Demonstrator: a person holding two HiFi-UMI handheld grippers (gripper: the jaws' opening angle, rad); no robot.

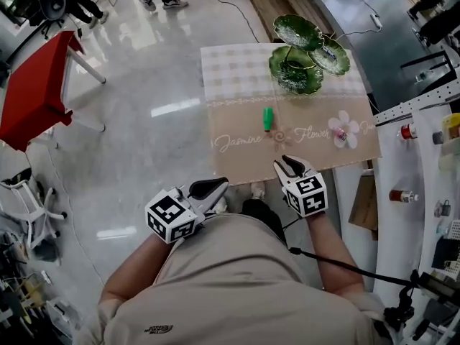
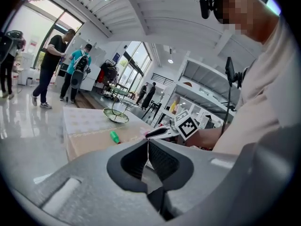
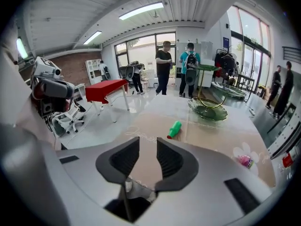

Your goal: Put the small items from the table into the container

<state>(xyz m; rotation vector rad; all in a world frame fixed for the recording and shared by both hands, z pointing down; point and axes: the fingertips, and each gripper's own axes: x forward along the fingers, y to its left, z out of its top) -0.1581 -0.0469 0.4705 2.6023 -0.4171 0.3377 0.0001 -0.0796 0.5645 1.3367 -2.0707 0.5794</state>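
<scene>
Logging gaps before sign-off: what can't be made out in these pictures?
Pink item: too small in every view; lost against the printed flower in the head view.
Green item: too small to tell marker from bottle.
Lower dish: partly covered by upper dishes, head view.

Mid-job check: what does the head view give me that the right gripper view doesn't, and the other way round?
Head view only: the person's torso and both grippers from above, the left gripper and right gripper near the front edge of the table.
Right gripper view only: its fingers seen close, apart, with nothing between them.
Both: the green item lying on the tablecloth, the green tiered dish stand beyond it, and the red table.
</scene>
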